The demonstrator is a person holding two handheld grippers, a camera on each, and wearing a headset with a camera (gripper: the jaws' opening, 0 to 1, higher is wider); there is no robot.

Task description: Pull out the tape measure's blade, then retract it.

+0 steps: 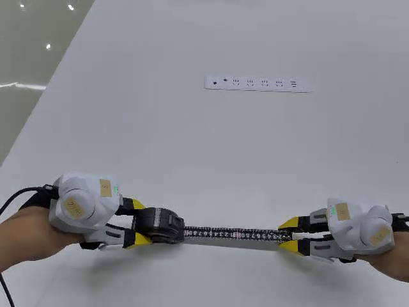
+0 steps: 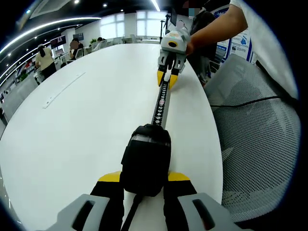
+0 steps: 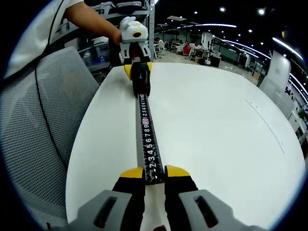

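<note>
Both tongs grip the tape measure (image 1: 160, 225), its blade (image 1: 233, 234) drawn out low along the white tabletop (image 1: 192, 147).
The left tongs (image 1: 140, 222) are clamped on the black case (image 2: 146, 159), one yellow tip on each side of it, near the tabletop's front edge. The dark blade with white numerals runs straight from the case to the right tongs (image 1: 288, 235), whose yellow tips are pinched on its end. In the right gripper view the numerals 2 to 9 read upward from those tips. A white power strip (image 1: 257, 83) lies well apart, farther back on the tabletop. A grey mesh chair (image 3: 33, 144) stands just beside the tabletop's edge.
</note>
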